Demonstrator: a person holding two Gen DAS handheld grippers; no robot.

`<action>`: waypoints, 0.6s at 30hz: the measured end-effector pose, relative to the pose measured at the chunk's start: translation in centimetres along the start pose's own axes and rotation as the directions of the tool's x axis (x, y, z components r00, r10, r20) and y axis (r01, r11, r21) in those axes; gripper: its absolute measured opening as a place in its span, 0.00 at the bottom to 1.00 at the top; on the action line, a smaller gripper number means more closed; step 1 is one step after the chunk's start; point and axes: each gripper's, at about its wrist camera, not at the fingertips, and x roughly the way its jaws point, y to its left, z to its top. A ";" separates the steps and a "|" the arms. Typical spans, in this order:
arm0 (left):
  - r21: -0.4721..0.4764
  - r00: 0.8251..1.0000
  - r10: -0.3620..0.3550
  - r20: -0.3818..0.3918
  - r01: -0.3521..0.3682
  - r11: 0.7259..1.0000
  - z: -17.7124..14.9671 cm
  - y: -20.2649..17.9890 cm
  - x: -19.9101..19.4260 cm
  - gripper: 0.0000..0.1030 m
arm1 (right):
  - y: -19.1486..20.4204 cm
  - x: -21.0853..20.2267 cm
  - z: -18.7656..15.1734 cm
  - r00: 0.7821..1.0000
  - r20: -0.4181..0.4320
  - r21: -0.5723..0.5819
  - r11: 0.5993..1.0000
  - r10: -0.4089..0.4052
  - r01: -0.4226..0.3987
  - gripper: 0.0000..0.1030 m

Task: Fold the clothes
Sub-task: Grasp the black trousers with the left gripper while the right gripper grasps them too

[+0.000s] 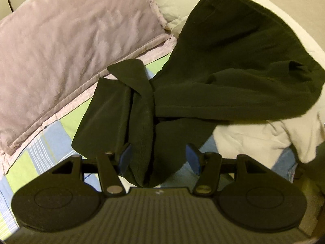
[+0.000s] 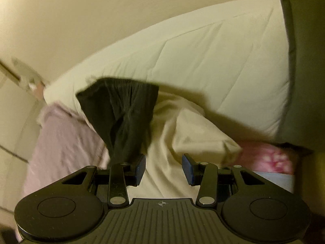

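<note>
A pair of dark green trousers (image 1: pixel 223 65) lies crumpled across the bed in the left wrist view, waist end far right, one leg folded toward me. My left gripper (image 1: pixel 158 158) is open, and the leg's near end (image 1: pixel 142 134) lies loosely between its blue pads without being pinched. In the right wrist view my right gripper (image 2: pixel 164 169) is open over a cream sheet. A bunched part of the dark cloth (image 2: pixel 121 113) rises just behind its left finger (image 2: pixel 140 168). I cannot tell whether the cloth touches that finger.
A lilac quilted pillow (image 1: pixel 71 50) fills the left of the bed. A cream duvet (image 2: pixel 203 65) lies against the wall. A checked blue and green sheet (image 1: pixel 50 140) covers the mattress. A white garment (image 1: pixel 254 140) sits at the right and a pink floral cloth (image 2: pixel 268 158) lies beside the duvet.
</note>
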 end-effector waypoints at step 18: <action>-0.149 0.997 0.064 -0.047 -0.070 0.986 -1.1 5.3 8.1 0.69 | 1.1 4.2 1.7 0.990 0.112 0.059 0.994 0.087 -0.094 0.42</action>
